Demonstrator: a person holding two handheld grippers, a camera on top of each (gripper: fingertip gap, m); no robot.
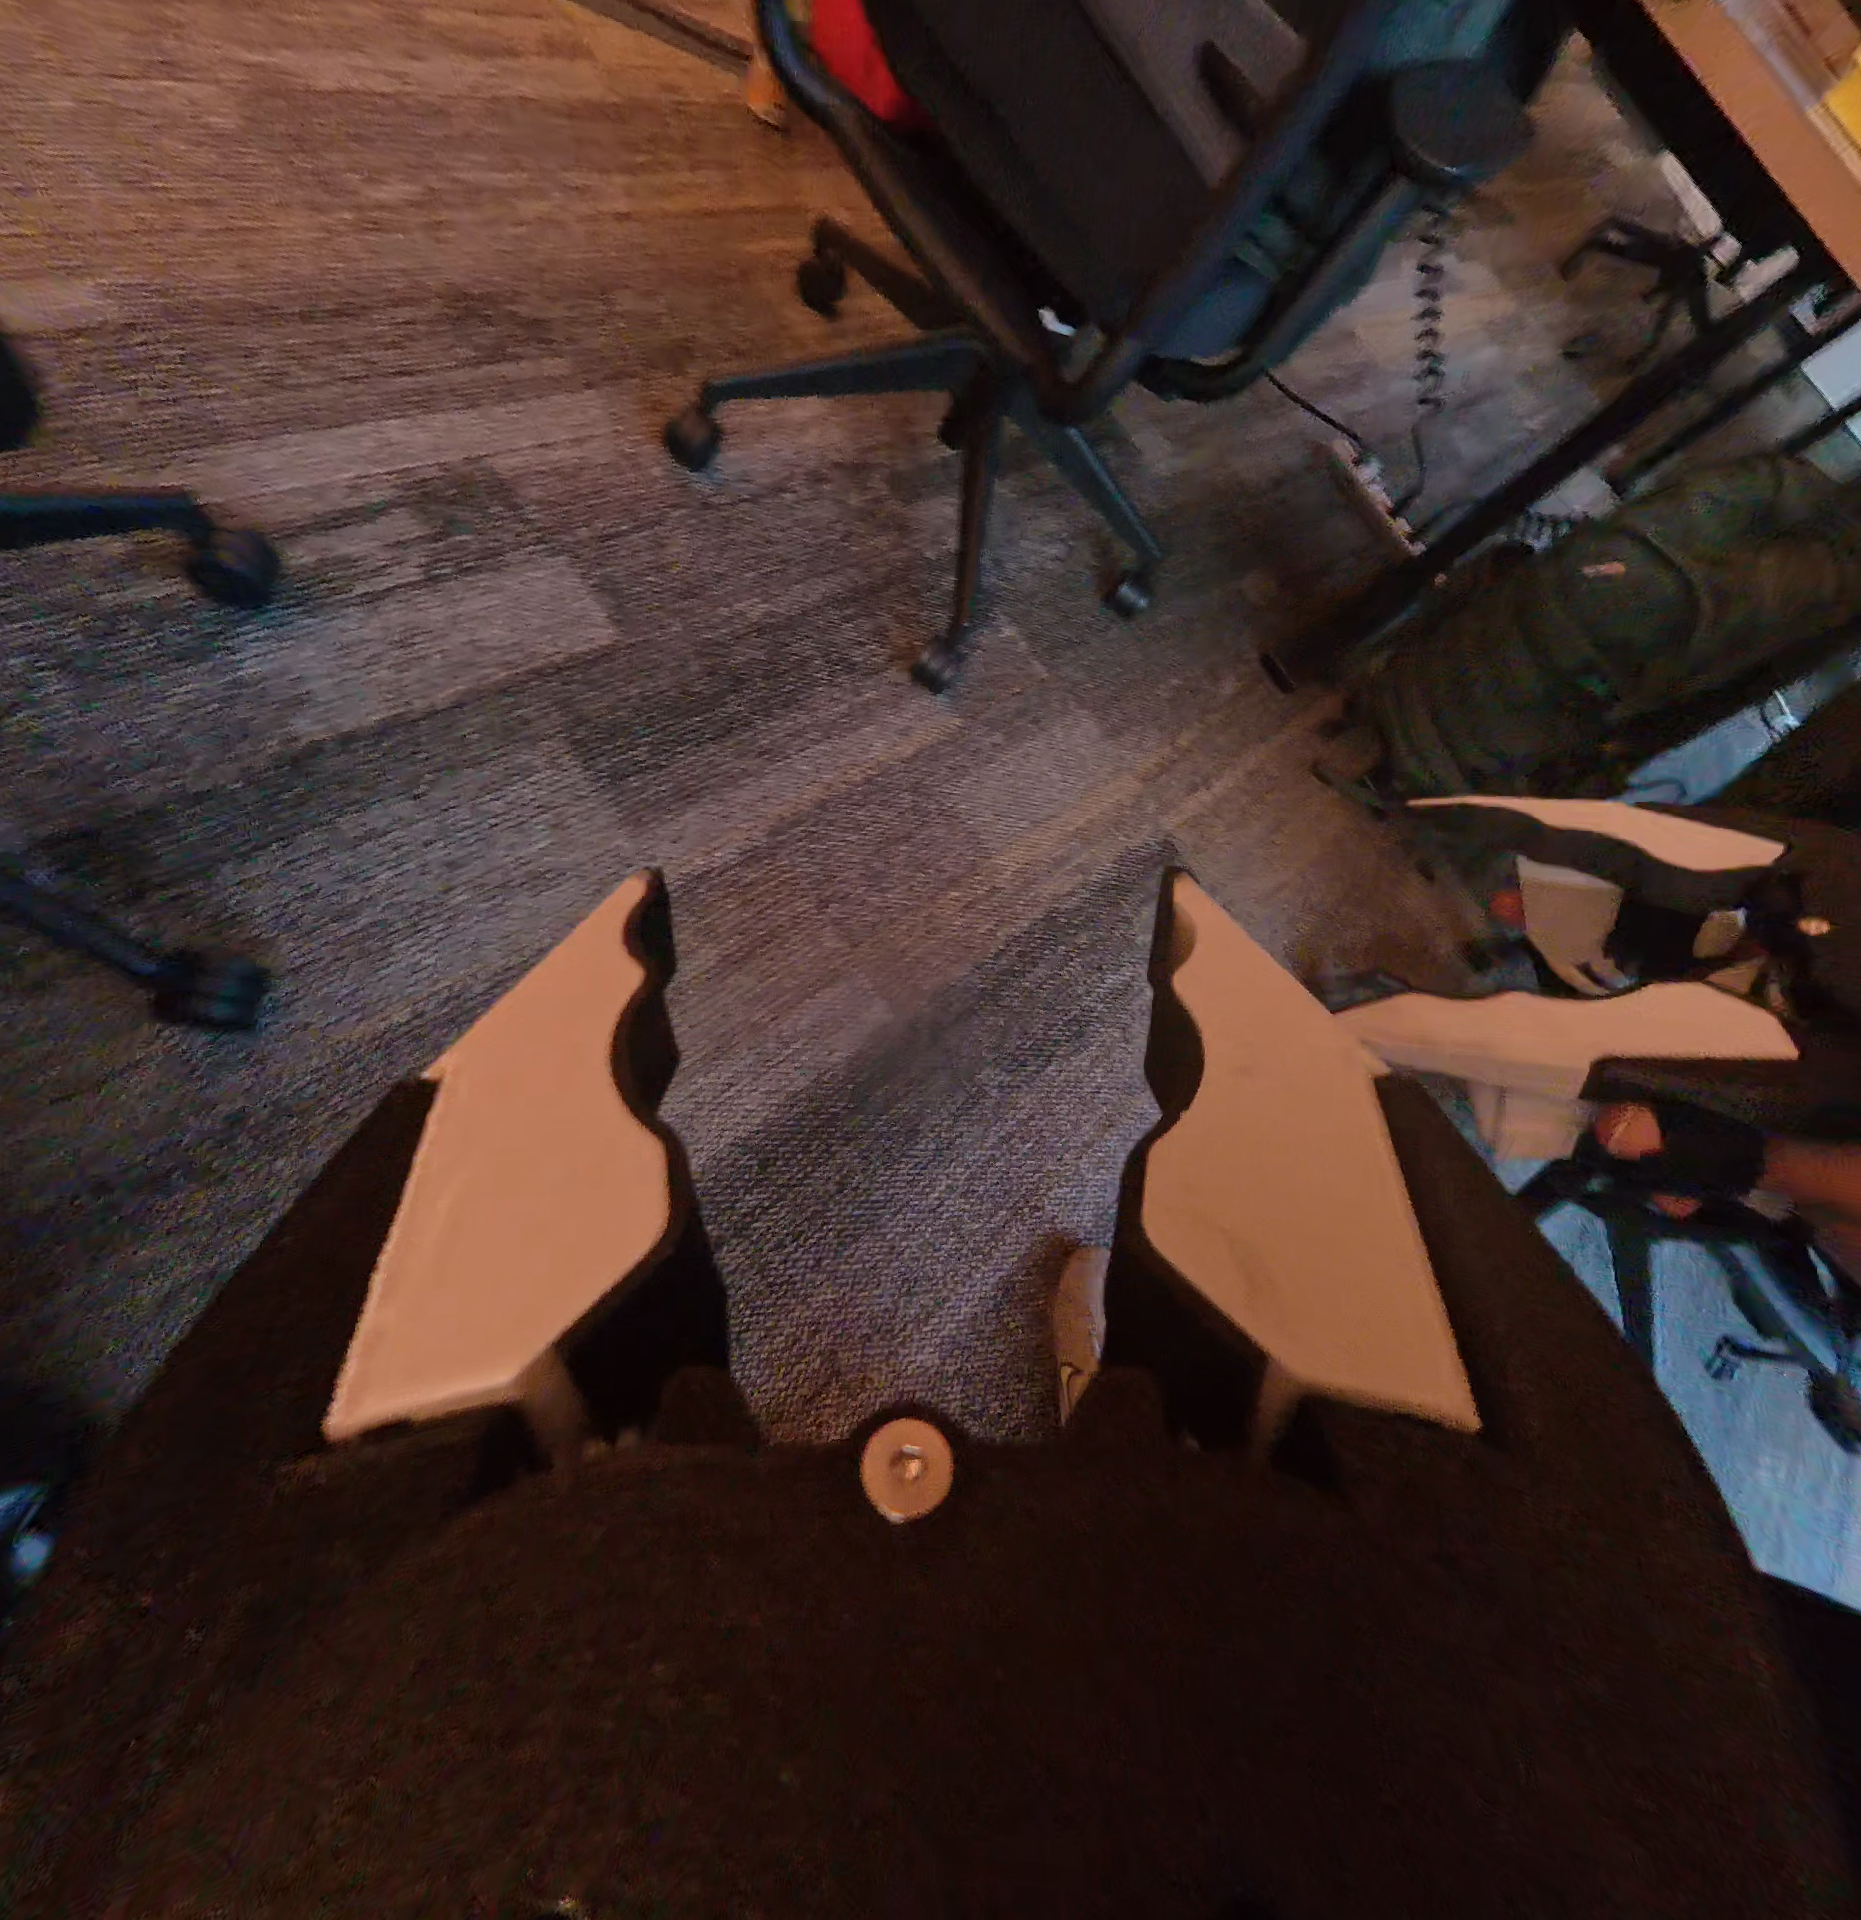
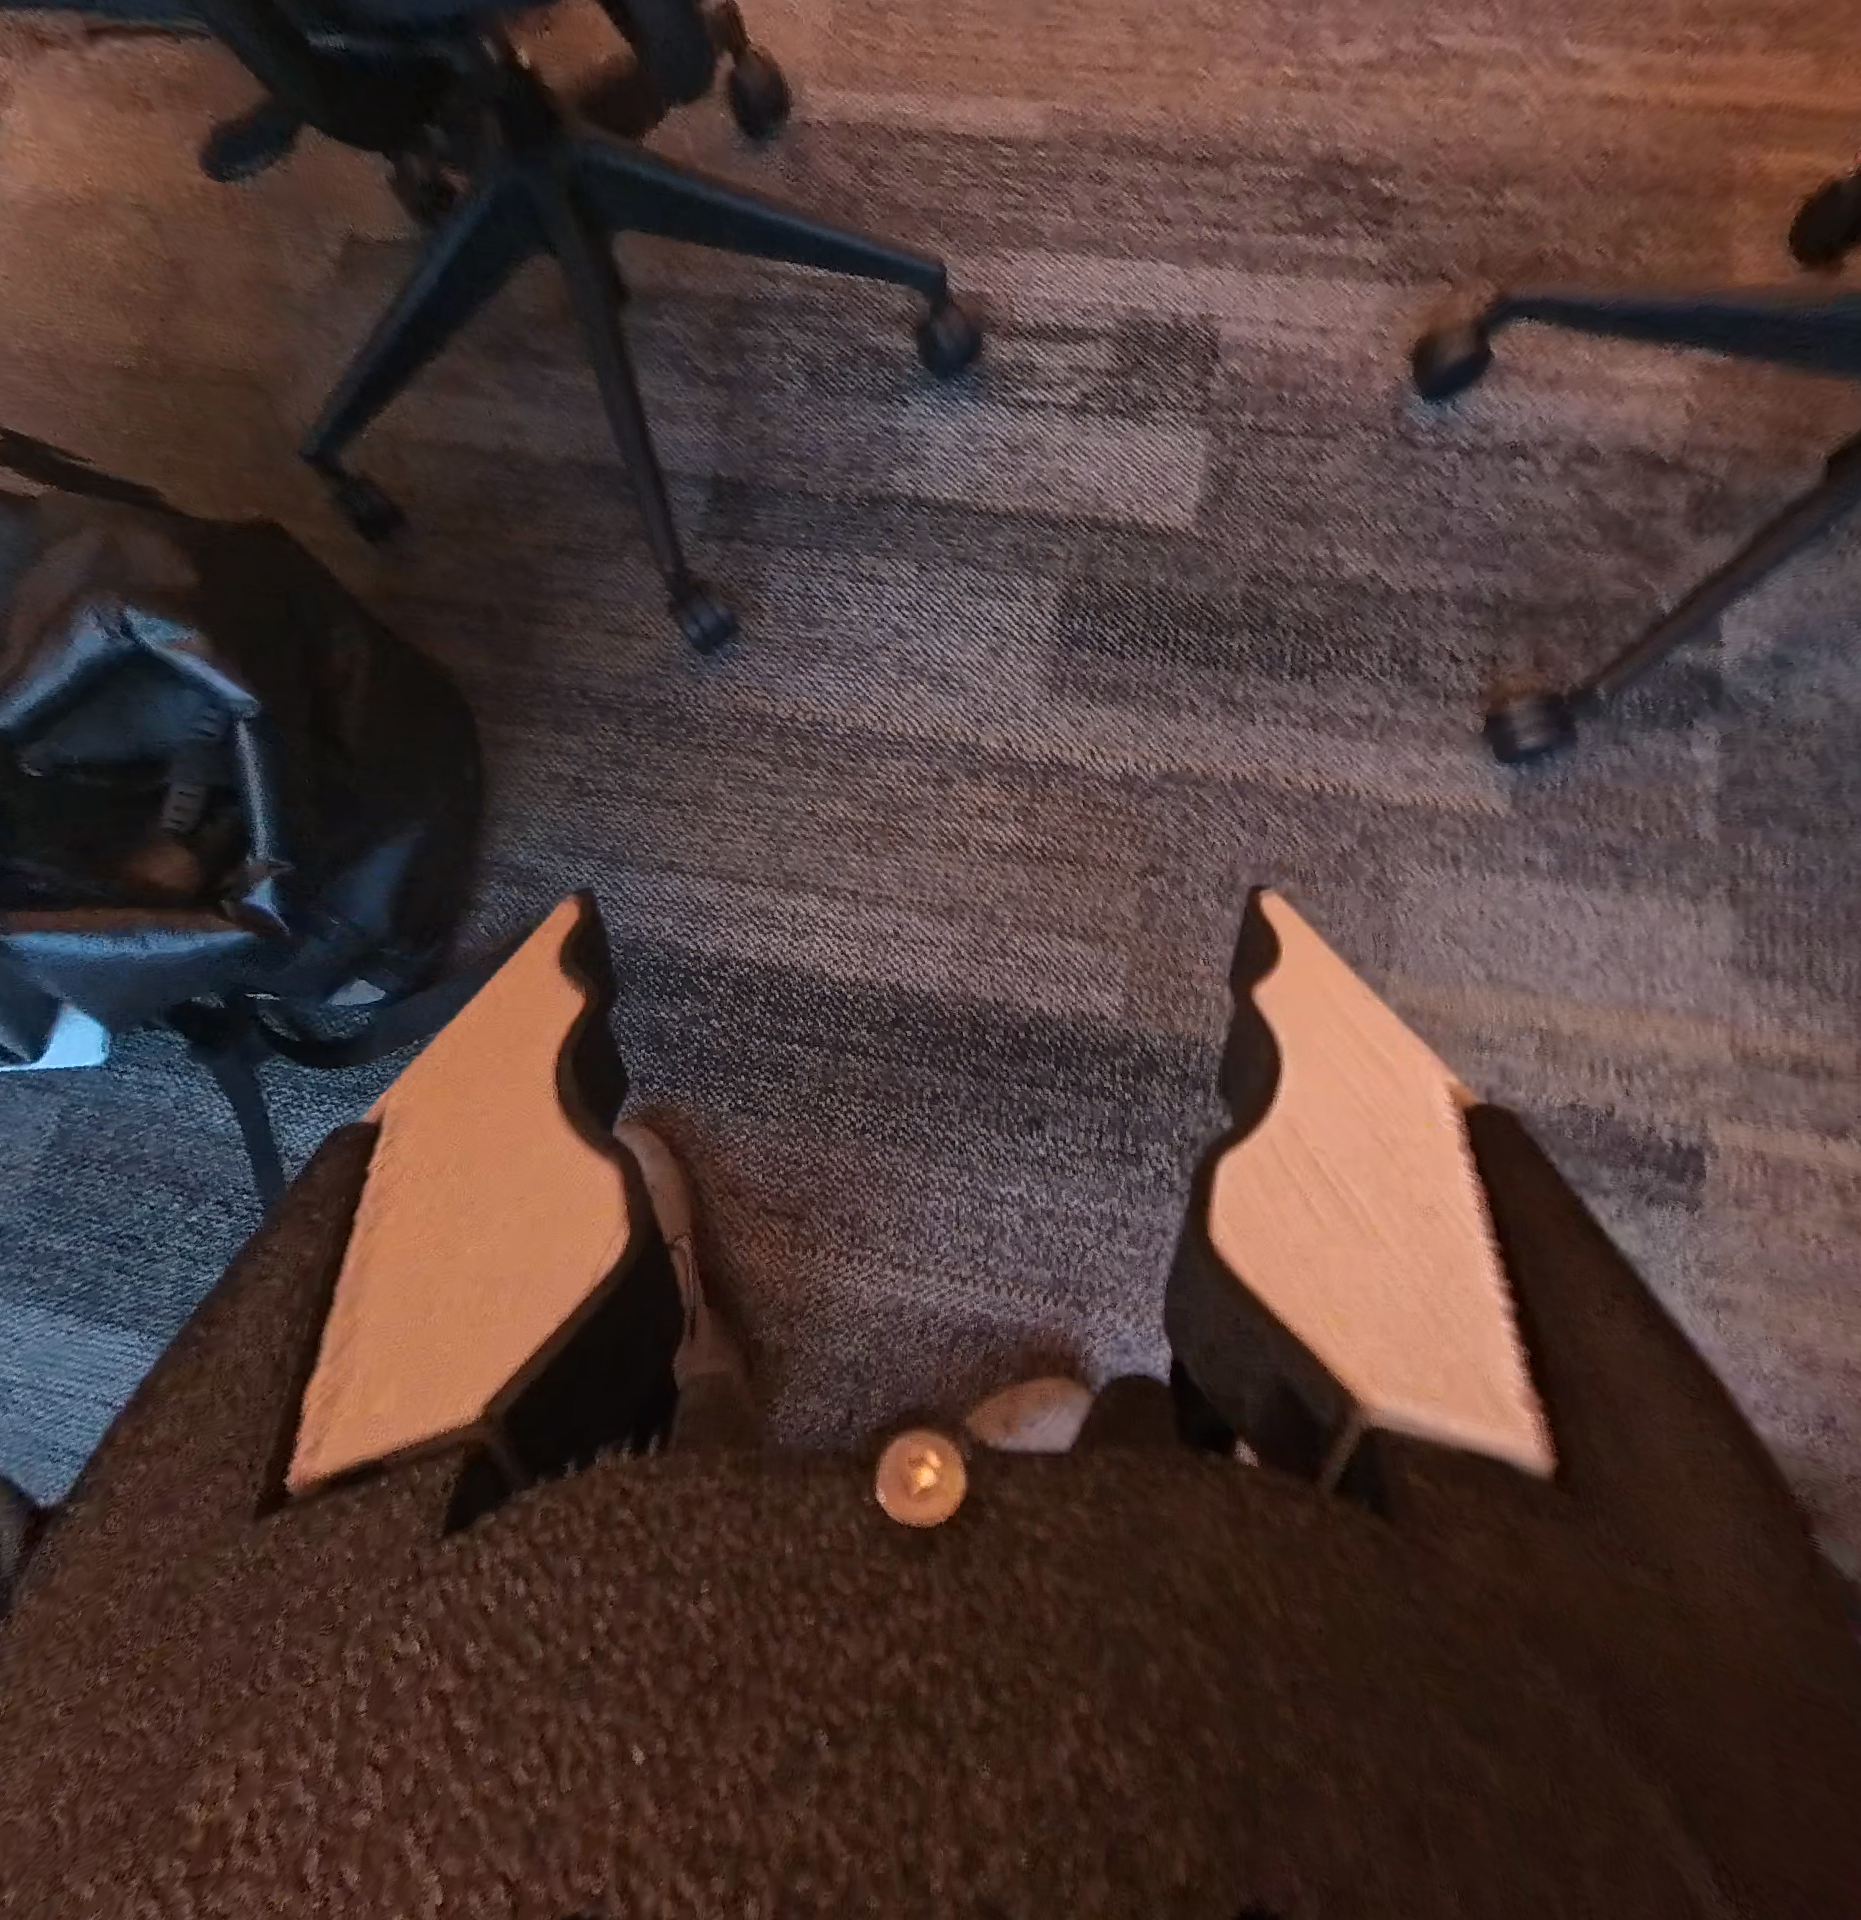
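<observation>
Here, left gripper [image 1: 910, 883] and right gripper [image 2: 921, 904] gape empty over carpet [image 2: 905, 727]; chair [image 1: 1009, 312] cropped, blurred.

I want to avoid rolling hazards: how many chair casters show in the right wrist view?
6: top centre, left, centre, upper centre, right, lower right. Others may be hidden or cropped.

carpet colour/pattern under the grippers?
Grey carpet with streaky lighter and darker rectangular patches; clearest in the right wrist view.

bare carpet [image 2: 905, 831] ahead, chair legs [image 2: 635, 395] beyond, backpack [image 1: 1632, 623] right
</observation>
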